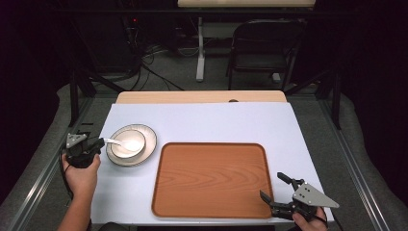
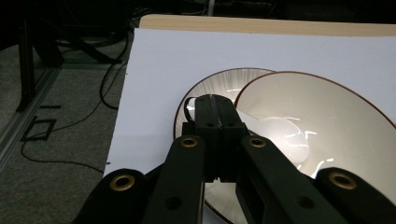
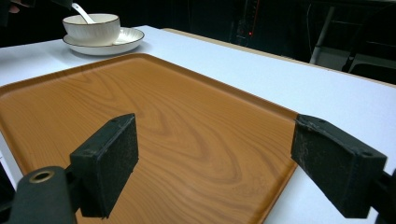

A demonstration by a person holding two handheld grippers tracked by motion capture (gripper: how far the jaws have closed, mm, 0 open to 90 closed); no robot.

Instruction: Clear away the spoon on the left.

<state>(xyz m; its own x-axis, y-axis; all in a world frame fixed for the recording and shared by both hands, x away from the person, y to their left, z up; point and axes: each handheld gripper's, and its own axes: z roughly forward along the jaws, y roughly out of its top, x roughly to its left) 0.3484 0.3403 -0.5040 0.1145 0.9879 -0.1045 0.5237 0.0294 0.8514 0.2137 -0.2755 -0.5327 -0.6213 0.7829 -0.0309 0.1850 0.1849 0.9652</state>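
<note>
Just ahead of the right hand-held gripper (image 3: 215,163) lies a bare wooden tray (image 1: 210,179), one corner under its jaws, which stand wide apart and hold nothing. Beyond the tray's far corner, on the white worktop (image 1: 216,122), a bowl (image 1: 127,143) sits on a plate (image 1: 149,139). The left hand-held gripper (image 2: 215,109) comes at them from the side, jaws pressed together on the handle of a white spoon (image 1: 121,143) whose scoop rests inside the bowl. Its jaws hide most of the handle. Past the worktop stands a dark chair (image 1: 262,45).
</note>
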